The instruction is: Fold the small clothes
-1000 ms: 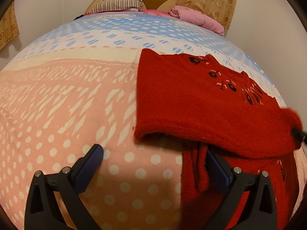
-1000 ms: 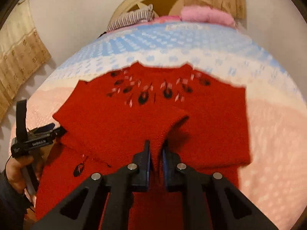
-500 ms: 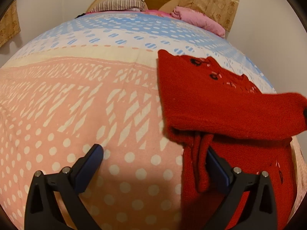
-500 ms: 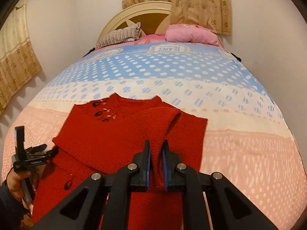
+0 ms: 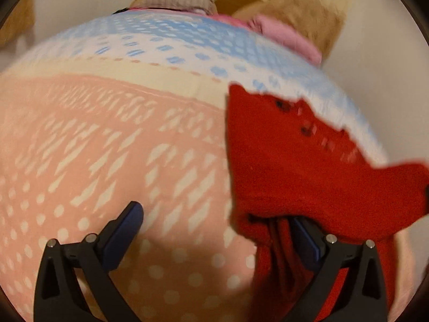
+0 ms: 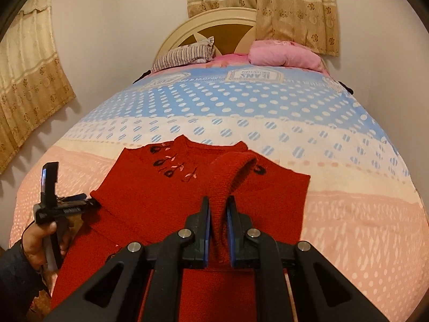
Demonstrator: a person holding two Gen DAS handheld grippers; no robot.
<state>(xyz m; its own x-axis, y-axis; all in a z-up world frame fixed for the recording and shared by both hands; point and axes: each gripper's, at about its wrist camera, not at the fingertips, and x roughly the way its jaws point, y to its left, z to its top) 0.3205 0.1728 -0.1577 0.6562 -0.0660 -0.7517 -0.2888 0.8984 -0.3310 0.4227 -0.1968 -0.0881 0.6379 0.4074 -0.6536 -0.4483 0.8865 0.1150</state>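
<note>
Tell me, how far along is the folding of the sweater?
Early. The red sweater lies spread on the bed. The right gripper is shut on its sleeve, lifted over the body. The left gripper is open beside it. Laying the sleeve and all other folds remain.

Your sweater (image 6: 150, 201) lay flat on the bed (image 6: 348, 214), at its near end and left of the middle. One sleeve (image 6: 228, 177) crossed over the body, its end pinched in your right tool (image 6: 217, 209). Your left tool (image 5: 217, 225) hovered over the sweater's left edge, one finger above bare bedding, the other under a lifted fold. Two pillows (image 6: 187, 53) sat far behind, against the headboard (image 6: 214, 18), with curtains (image 6: 295, 8) behind and to the left.
</note>
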